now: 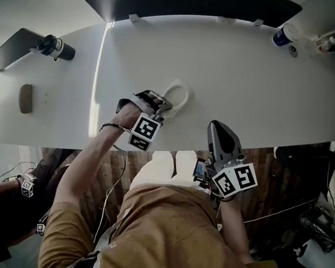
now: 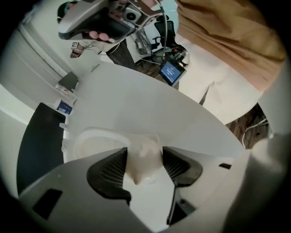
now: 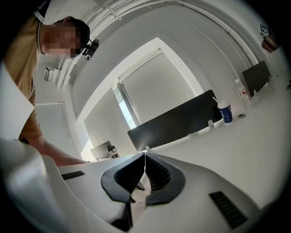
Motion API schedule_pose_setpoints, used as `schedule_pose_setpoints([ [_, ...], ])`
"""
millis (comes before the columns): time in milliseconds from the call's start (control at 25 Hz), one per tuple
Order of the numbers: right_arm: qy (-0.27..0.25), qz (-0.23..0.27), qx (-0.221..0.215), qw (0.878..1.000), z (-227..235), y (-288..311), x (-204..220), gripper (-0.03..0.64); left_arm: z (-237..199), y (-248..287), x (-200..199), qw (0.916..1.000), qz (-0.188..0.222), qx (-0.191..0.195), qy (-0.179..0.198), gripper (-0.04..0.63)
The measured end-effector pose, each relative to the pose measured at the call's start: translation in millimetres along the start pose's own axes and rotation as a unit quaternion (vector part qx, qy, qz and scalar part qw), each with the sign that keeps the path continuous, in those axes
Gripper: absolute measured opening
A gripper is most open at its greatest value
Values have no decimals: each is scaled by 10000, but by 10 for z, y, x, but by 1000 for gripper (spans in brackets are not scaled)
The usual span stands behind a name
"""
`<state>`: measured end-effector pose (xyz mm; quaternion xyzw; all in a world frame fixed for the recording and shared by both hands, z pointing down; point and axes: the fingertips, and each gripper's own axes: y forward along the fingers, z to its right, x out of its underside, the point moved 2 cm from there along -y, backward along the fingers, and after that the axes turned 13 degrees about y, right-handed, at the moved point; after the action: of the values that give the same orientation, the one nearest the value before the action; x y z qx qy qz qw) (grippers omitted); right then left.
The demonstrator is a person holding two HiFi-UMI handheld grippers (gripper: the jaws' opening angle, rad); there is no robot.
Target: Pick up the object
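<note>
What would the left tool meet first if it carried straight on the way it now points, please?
The white object: it is already gripped by the left tool, so it would be pushed along first. Beyond it only bare white table shows, though depth is unclear.

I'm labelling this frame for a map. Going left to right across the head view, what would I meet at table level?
Tan oval pad → black cylindrical device → left gripper, closed on the white object → right gripper → blue-labelled cup.
</note>
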<state>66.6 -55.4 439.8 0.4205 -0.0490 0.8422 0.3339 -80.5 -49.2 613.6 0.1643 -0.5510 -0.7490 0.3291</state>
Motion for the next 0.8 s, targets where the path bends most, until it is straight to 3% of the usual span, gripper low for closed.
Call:
schedule_pose_setpoints([
  [280, 1, -1, 6, 10000, 17, 11, -2, 9, -114, -93, -34, 9945, 441, -299, -902, 247],
  [480, 8, -15, 16, 10000, 28, 14, 1, 9, -105, -94, -26, 9883, 605, -413, -1335, 245],
  [640, 5, -11, 10, 10000, 26, 27, -10, 9, -155, -135, -37, 9752, 915, -611, -1922, 244],
  [800, 14, -27, 6, 10000, 21, 38, -7, 10, -235, -193, -45, 9559, 1238, -887, -2510, 242],
])
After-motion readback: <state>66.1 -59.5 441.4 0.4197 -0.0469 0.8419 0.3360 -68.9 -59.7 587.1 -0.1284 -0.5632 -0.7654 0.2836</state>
